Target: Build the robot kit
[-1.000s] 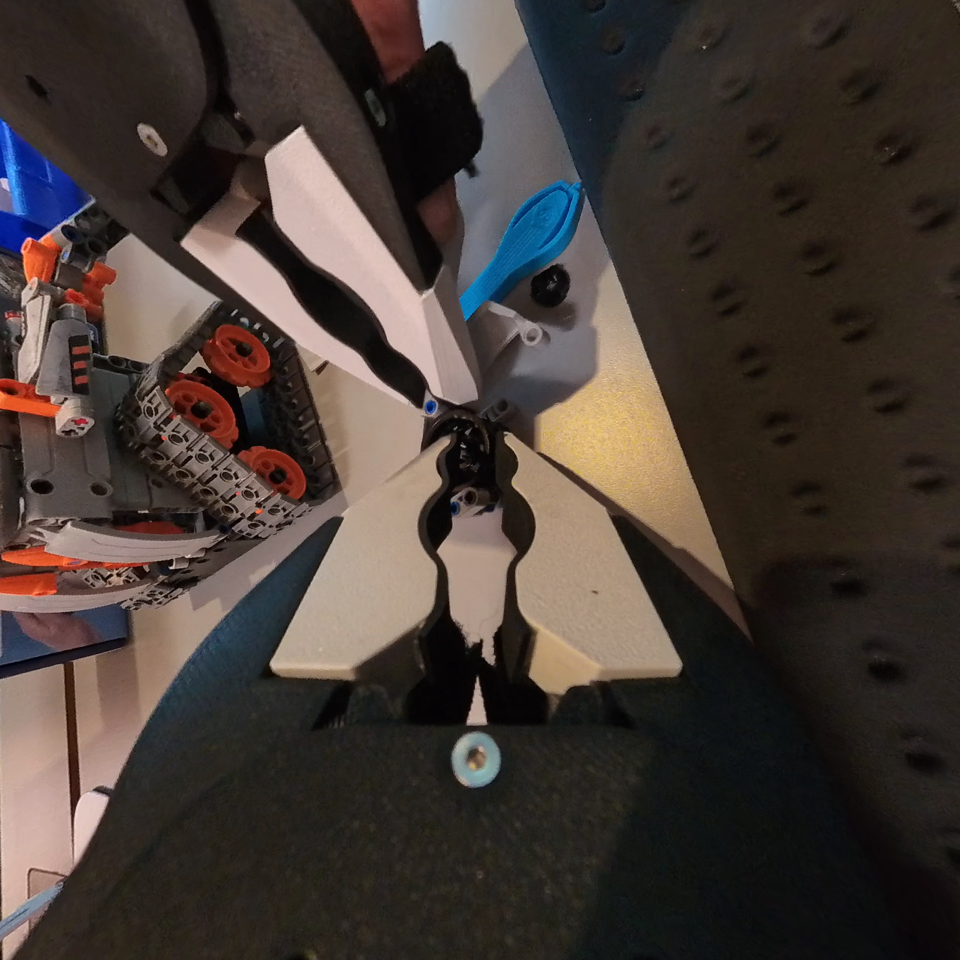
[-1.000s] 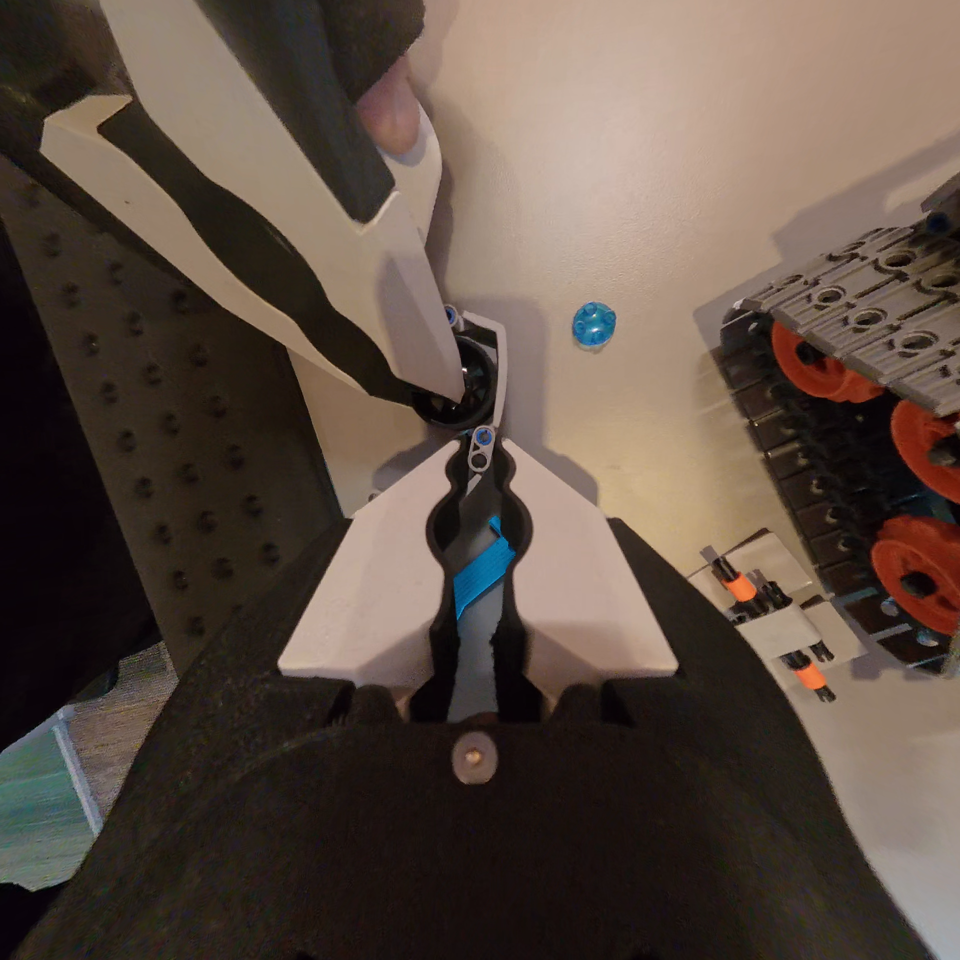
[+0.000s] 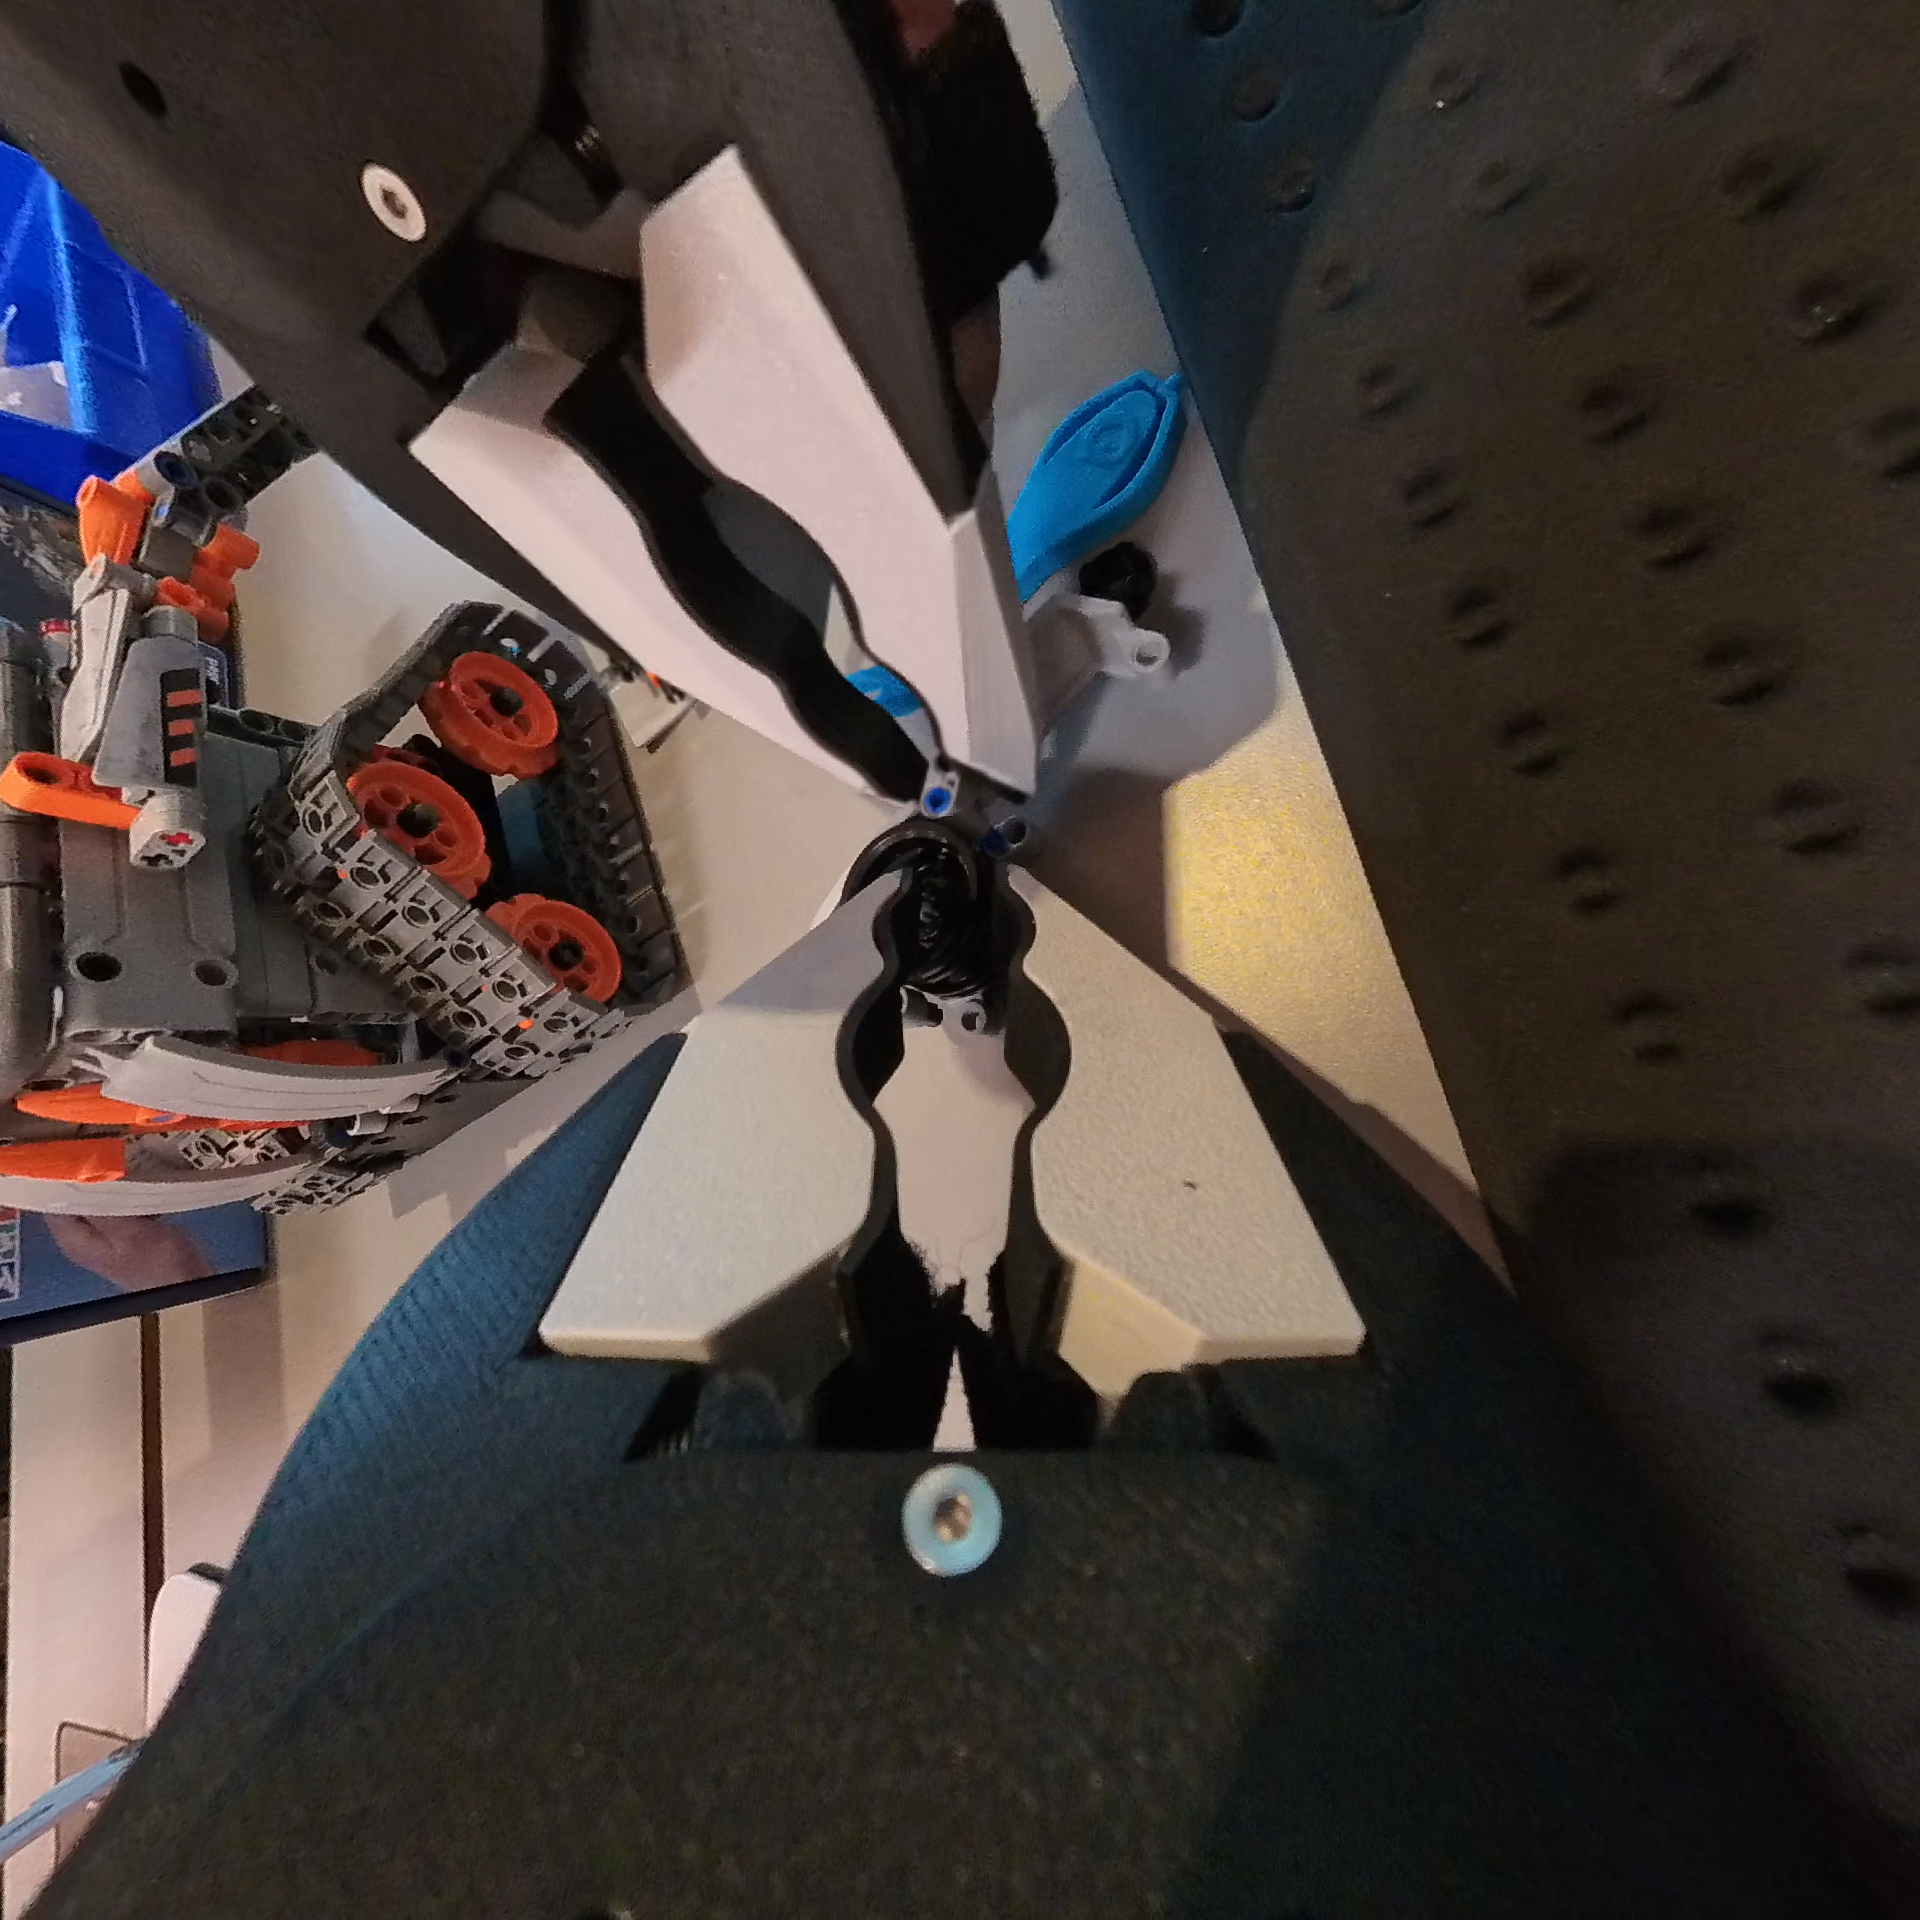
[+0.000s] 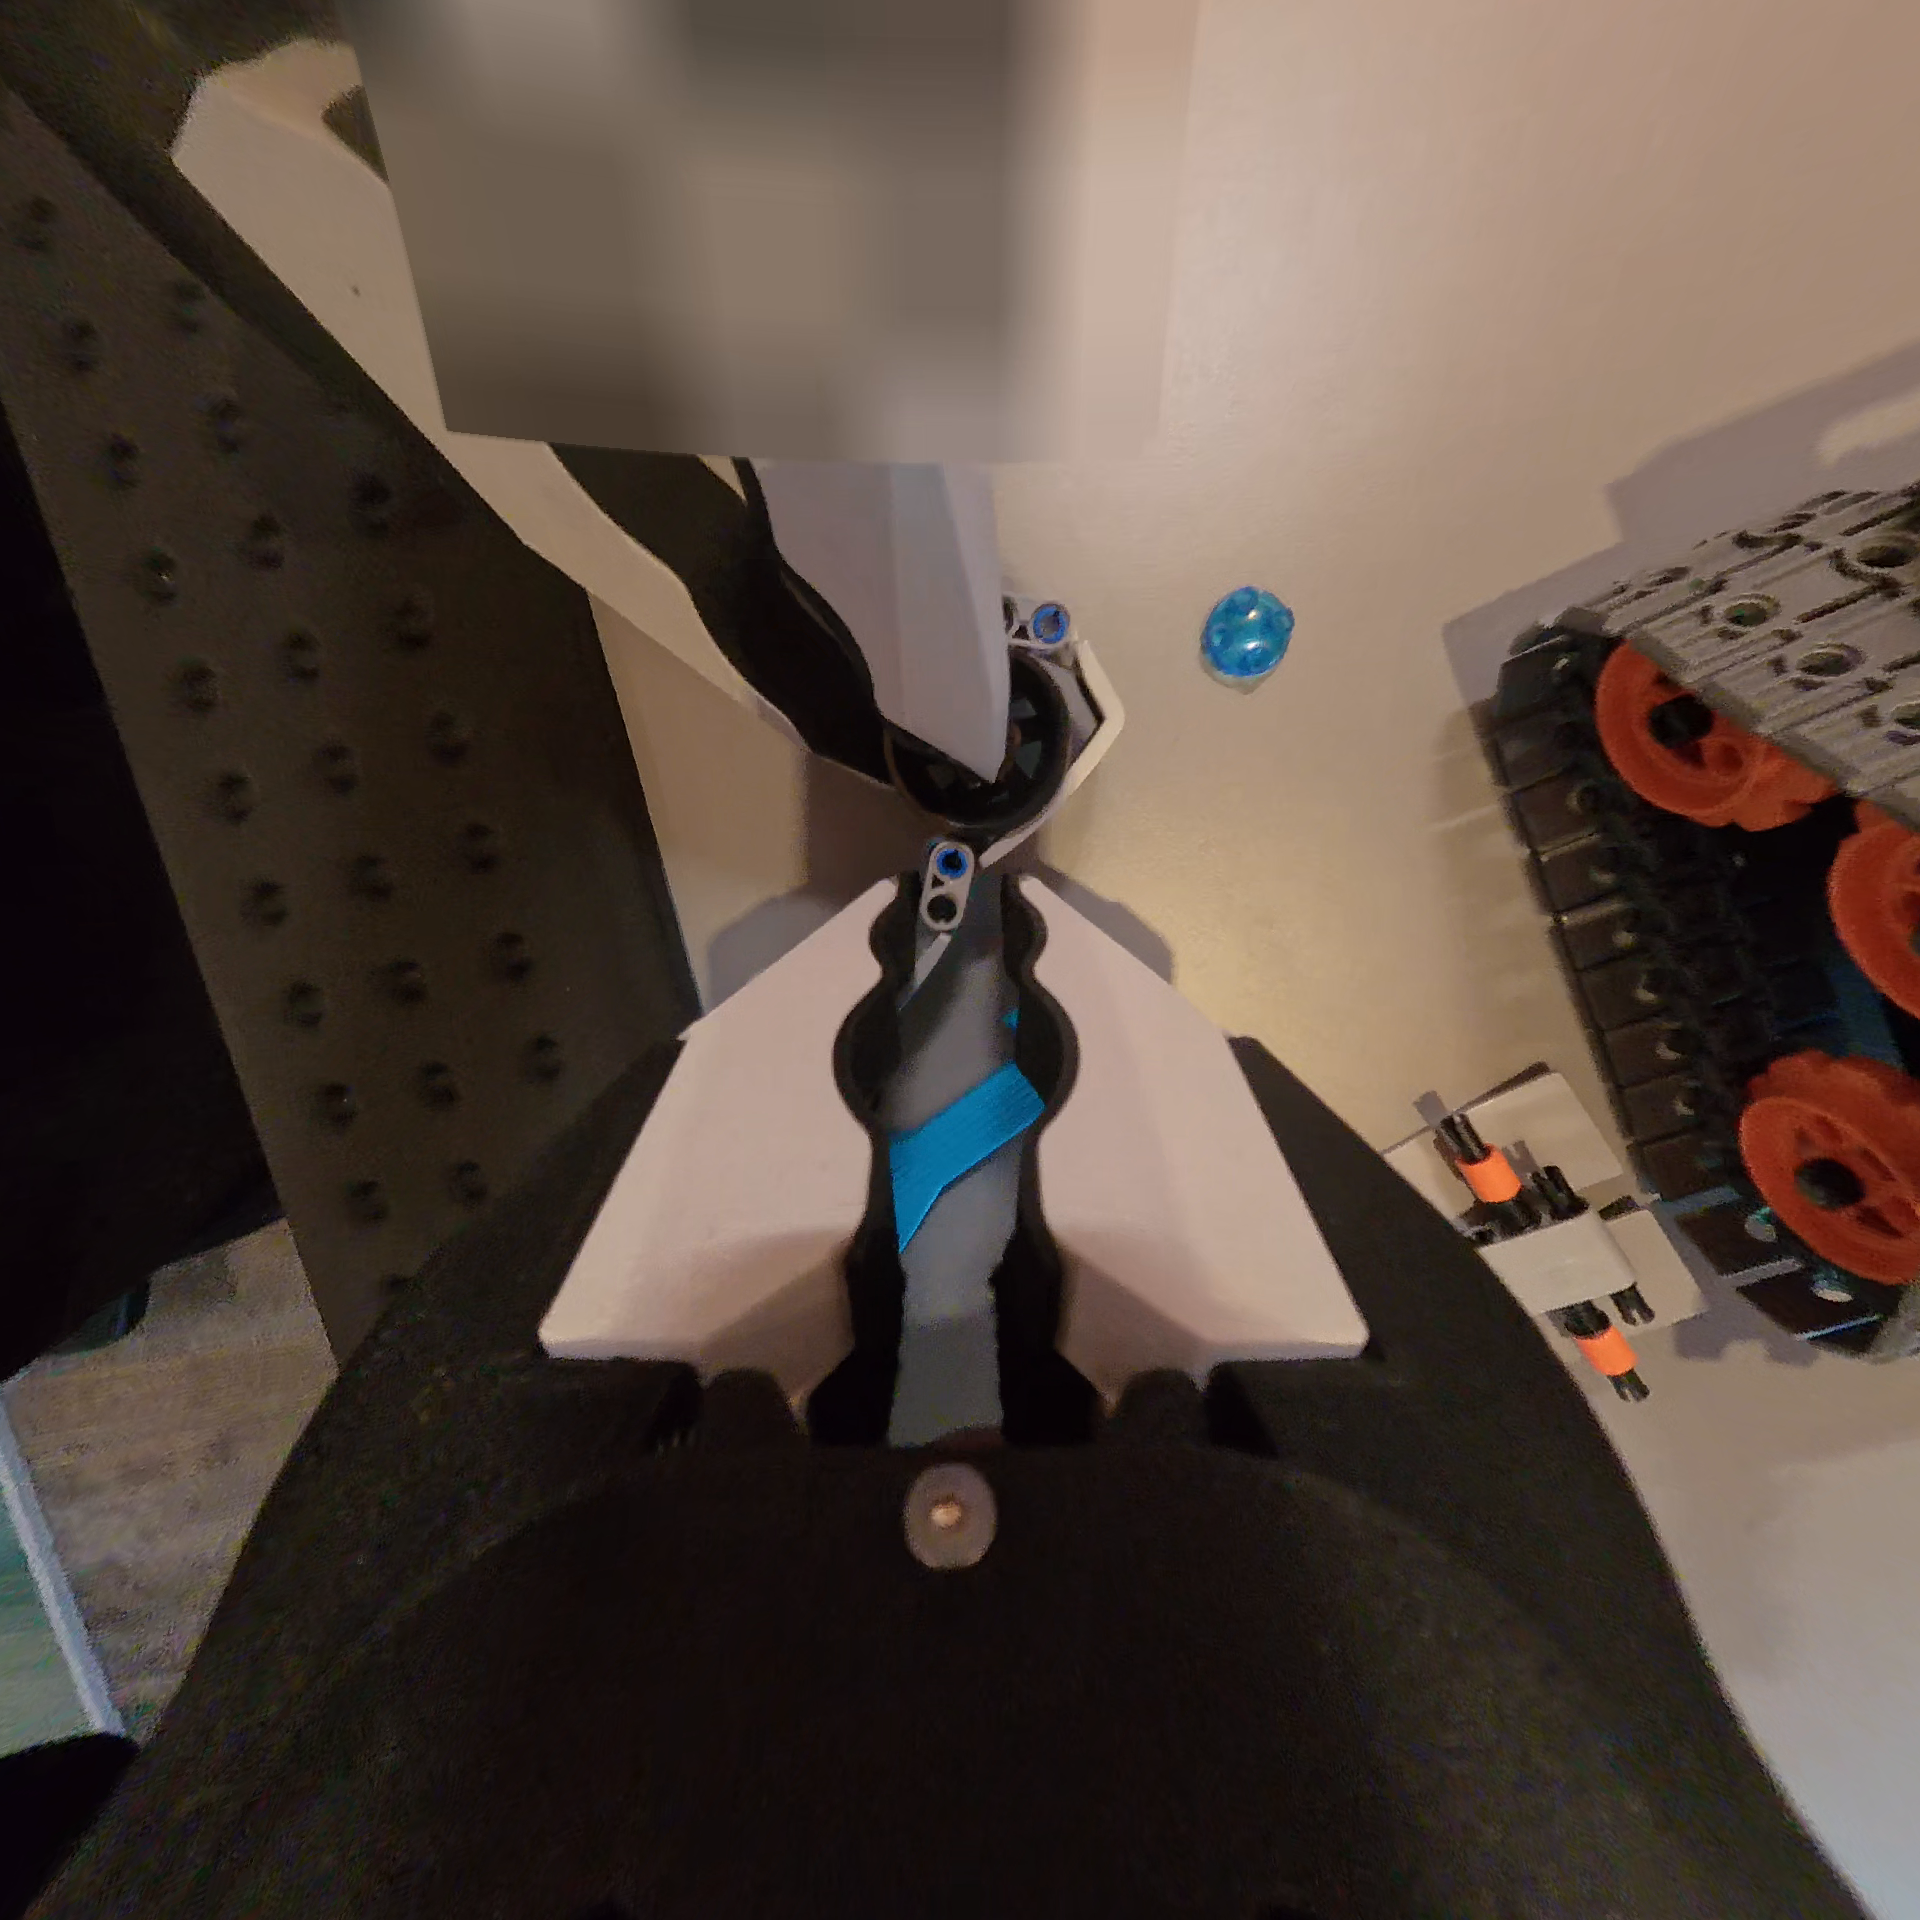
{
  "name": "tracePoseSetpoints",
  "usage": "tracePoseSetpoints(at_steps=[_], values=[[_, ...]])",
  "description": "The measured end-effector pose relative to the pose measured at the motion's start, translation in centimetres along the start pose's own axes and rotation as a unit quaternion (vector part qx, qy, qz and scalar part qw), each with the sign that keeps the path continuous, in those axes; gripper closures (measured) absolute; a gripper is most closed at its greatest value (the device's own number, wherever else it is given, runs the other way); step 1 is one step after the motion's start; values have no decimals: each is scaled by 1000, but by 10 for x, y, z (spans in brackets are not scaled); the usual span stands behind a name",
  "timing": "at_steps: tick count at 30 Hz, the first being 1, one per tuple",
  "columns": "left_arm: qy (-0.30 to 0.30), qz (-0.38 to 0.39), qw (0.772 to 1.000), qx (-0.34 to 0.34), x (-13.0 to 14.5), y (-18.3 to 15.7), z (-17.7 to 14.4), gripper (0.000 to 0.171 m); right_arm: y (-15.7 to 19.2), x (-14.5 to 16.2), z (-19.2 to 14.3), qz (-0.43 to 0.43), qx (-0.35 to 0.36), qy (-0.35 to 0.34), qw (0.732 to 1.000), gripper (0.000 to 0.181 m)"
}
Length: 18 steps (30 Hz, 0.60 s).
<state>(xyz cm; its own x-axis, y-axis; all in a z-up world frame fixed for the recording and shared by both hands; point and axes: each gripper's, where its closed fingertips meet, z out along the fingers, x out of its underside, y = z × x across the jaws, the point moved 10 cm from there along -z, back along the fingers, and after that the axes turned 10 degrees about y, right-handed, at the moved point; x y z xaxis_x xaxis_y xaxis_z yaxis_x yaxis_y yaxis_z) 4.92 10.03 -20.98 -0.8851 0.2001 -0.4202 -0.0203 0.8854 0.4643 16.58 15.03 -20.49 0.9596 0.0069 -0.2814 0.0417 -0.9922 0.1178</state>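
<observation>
so both tongs are meeting nose to nose over a pale surface point(image 4: 1455, 312), each clamped onto opposite ends of the same little brick-built assembly. the left tongs point(image 3: 940, 914) are pressed together around a black ribbed round piece point(image 3: 935, 914), sort of a small wheel or fan hub, with a tiny light grey connector sitting just behind it between the fingers. the right tongs point(image 4: 951, 904) are pinching a small grey link with a blue pin point(image 4: 945, 883), and behind that a grey panel with a bright blue strip point(image 4: 956, 1143) runs back between the fingers. from the right wrist view you can see the left tongs coming down from the top, tips on the black round piece, which sits inside a white angled shell point(image 4: 1091, 738). off to the side there's a tracked vehicle model point(image 3: 416, 852) with grey treads and orange wheels resting on the surface, well apart from the tongs. a small translucent blue round stud point(image 4: 1247, 639) lies loose on the surface near the held piece, not touching it. a little white plate with black and orange pins point(image 4: 1538, 1236) sits just beside the tracks. a bright blue oval piece point(image 3: 1101, 457) shows behind the right tongs in the left wrist view, next to a dark perforated panel point(image 3: 1610, 623).
</observation>
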Motion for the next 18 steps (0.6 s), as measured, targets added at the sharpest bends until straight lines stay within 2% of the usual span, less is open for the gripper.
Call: tracePoseSetpoints(at_steps=[9,14,18], values=[[-9,-5,1000,0,1,0,1,161,0,1,4,19,13,-39,999,170],[-12,-3,1000,-2,1,-1,1,161,0,2,3,19,21,-33,999,176],[-12,5,1000,-4,0,-2,1,161,0,-1,1,6,20,-2,1000,176]])
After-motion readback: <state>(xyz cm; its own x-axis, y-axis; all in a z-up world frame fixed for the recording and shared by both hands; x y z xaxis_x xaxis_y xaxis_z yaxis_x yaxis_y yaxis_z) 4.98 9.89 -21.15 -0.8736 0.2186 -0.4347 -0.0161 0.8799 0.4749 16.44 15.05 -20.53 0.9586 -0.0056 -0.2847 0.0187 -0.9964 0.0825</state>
